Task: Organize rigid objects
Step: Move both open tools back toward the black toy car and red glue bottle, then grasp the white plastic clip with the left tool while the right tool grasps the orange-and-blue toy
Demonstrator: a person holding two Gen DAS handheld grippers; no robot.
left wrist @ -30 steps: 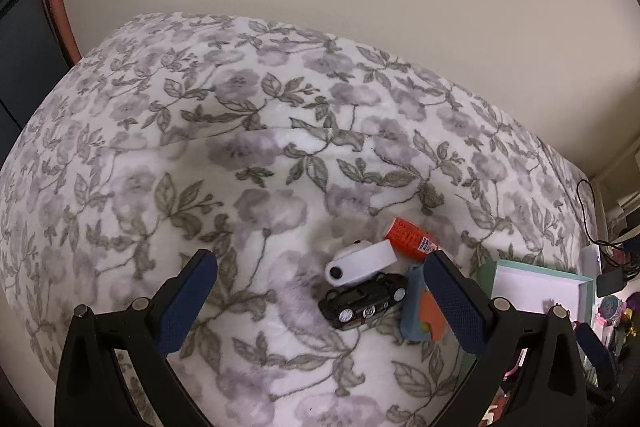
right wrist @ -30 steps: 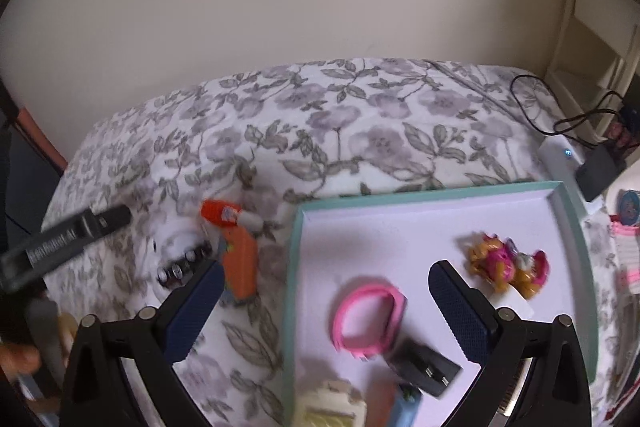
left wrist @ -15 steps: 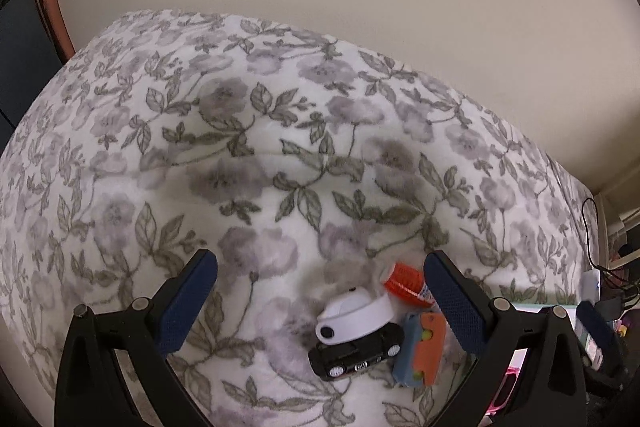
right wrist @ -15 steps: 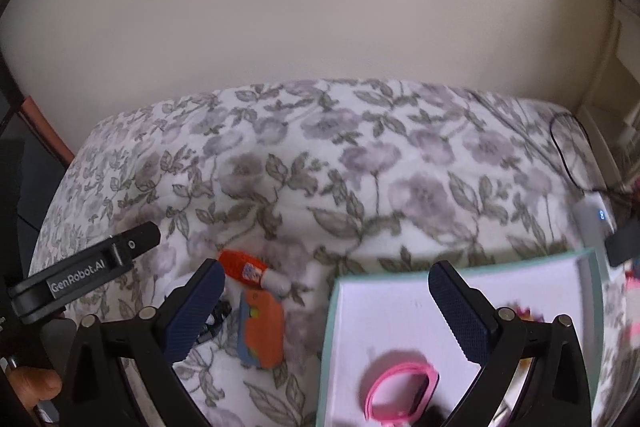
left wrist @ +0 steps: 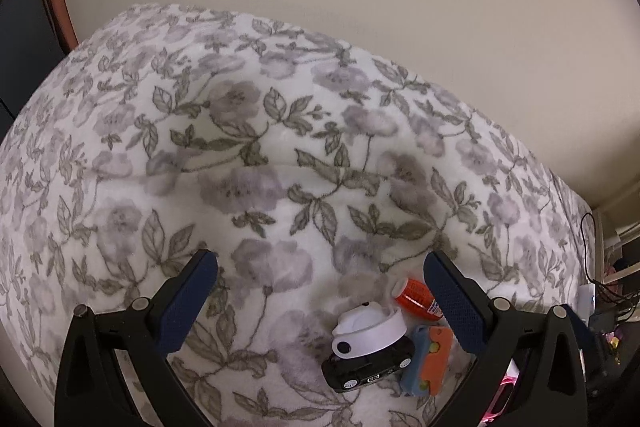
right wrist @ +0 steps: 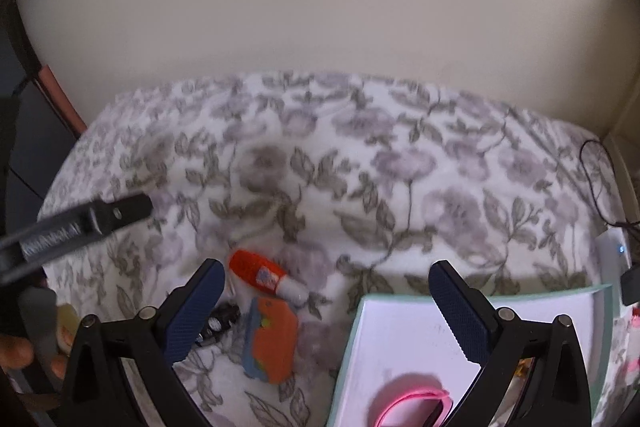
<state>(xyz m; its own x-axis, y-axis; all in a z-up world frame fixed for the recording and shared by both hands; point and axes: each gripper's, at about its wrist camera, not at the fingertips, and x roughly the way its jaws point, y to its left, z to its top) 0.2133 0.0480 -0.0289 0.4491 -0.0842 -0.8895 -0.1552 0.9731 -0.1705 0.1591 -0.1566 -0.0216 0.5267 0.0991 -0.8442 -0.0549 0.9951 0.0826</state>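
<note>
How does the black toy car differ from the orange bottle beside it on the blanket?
The black toy car has a white object lying across its top; the orange bottle lies bare. The car is dark with white-rimmed wheels, the bottle bright orange with a white cap. Both lie on the floral blanket, outside the tray.

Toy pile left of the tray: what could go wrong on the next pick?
1. The white gadget rests on the black toy car; lifting either may tip or roll the other.
2. The orange tube, car and orange-blue toy lie tightly together, so the open left tongs may catch two.
3. The floral blanket is soft; pressing down could shift the pile.
</note>
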